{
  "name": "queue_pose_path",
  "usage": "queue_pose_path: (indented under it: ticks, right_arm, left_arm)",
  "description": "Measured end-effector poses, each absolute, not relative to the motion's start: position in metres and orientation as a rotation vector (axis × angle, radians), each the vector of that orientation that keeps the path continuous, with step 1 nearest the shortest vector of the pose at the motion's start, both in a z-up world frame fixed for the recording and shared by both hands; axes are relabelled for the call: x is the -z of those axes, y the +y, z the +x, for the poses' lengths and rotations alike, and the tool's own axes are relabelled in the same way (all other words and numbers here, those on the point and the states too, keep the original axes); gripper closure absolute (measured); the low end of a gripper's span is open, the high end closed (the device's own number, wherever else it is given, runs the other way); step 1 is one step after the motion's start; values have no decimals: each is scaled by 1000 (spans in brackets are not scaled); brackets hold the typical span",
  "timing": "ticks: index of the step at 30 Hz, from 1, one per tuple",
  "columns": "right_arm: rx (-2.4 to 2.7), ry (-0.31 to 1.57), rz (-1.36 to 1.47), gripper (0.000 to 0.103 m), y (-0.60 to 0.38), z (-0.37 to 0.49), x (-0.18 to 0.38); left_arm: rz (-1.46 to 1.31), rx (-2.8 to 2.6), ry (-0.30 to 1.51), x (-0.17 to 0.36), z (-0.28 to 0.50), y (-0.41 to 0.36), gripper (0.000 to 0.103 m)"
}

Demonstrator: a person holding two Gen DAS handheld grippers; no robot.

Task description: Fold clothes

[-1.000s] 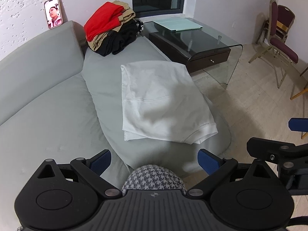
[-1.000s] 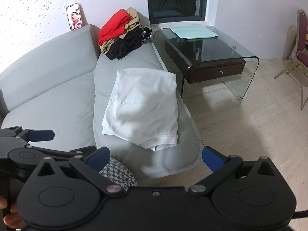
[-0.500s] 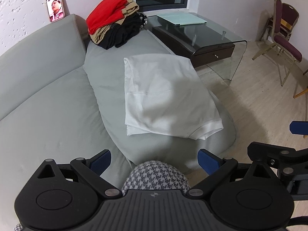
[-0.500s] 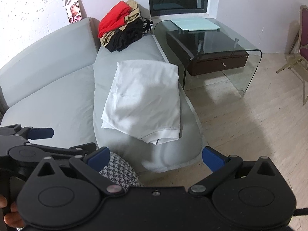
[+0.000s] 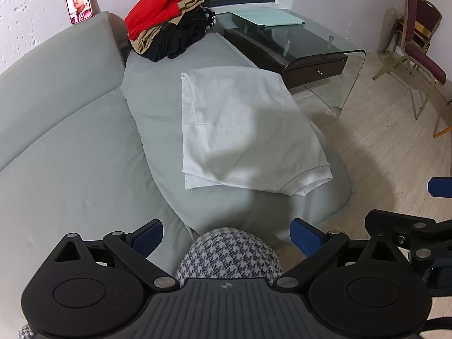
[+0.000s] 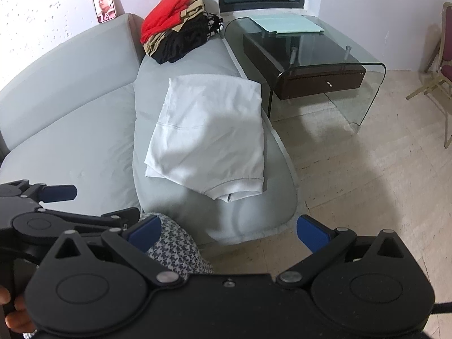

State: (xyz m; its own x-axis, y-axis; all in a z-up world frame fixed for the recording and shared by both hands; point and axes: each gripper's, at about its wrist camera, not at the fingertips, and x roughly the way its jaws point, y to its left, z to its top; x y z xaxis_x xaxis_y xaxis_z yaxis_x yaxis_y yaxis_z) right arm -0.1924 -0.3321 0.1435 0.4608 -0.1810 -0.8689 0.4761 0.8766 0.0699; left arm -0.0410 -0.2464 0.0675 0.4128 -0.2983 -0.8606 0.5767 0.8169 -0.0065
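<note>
A white garment (image 5: 245, 130) (image 6: 209, 138) lies folded into a rectangle on the long grey cushion (image 5: 158, 90) of the sofa, its ribbed hem toward me. My left gripper (image 5: 227, 238) is open and empty, held well back from the garment above a knee in houndstooth cloth (image 5: 230, 254). My right gripper (image 6: 228, 233) is open and empty too, just as far from the garment. A pile of red, tan and black clothes (image 5: 166, 28) (image 6: 178, 25) rests at the far end of the sofa.
A glass side table (image 6: 308, 45) with a dark drawer unit and a pale green sheet stands right of the sofa. A phone (image 5: 78, 0) leans on the wall above the backrest. Chairs (image 5: 415, 50) stand at the far right on the pale floor.
Both grippers have drawn back and risen slightly, so the white garment sits a little farther off in each view. Both stay open and the garment has not moved.
</note>
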Motion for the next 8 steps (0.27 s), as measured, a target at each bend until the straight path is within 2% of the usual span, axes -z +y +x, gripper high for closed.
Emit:
queue_pose_path:
  ticks: [8]
  right_arm:
    - [412, 1027, 336, 0, -334, -192, -139]
  left_arm:
    - [304, 574, 973, -62, -41, -246, 5]
